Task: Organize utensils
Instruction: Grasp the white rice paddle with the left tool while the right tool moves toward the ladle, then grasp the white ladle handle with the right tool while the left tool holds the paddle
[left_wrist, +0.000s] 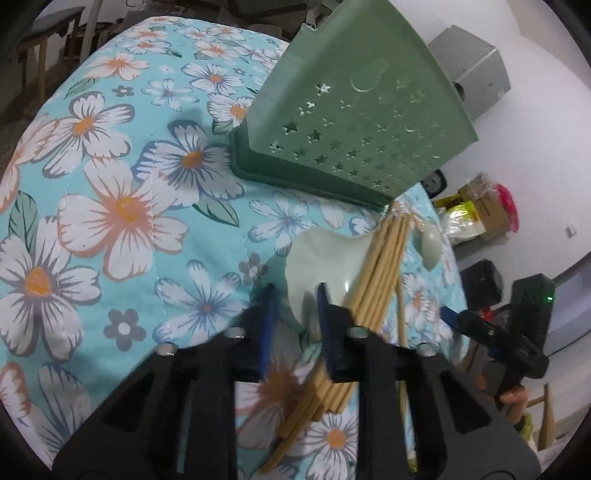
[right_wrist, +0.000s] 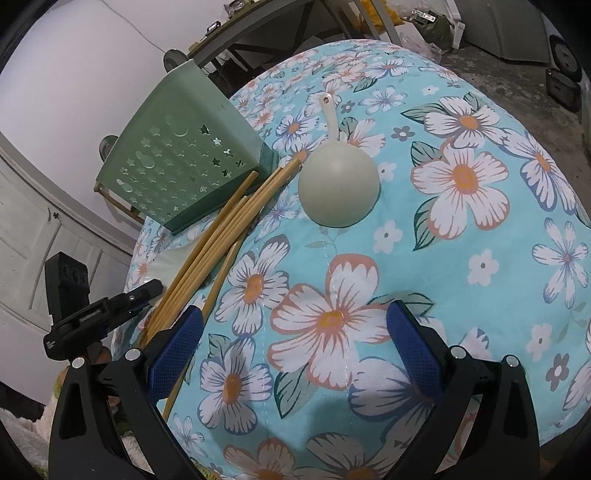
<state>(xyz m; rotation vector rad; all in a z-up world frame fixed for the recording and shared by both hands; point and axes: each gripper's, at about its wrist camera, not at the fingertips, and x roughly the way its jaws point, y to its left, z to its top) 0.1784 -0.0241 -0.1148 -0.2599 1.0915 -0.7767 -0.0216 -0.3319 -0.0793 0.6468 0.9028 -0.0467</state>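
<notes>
Hovering narrow over the chopsticks (left_wrist: 373, 291) and a pale scoop (left_wrist: 314, 262), the left fingers (left_wrist: 295, 314) are gripping nothing visible; the right fingers (right_wrist: 295, 343) are standing wide. A careless grab could be scattering sticks off the bench (left_wrist: 110, 184) edge beside the holder (left_wrist: 354, 110); open room lies left.

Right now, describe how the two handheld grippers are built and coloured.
Both match. The left gripper has a black plastic body with triangular cut-outs, silver round bolt heads and two blue-faced fingers. The right gripper has the same black frame and silver bolts; its blue pads show a fine mesh texture. From the left wrist view, a small green light glows on the right unit's black housing.
</notes>
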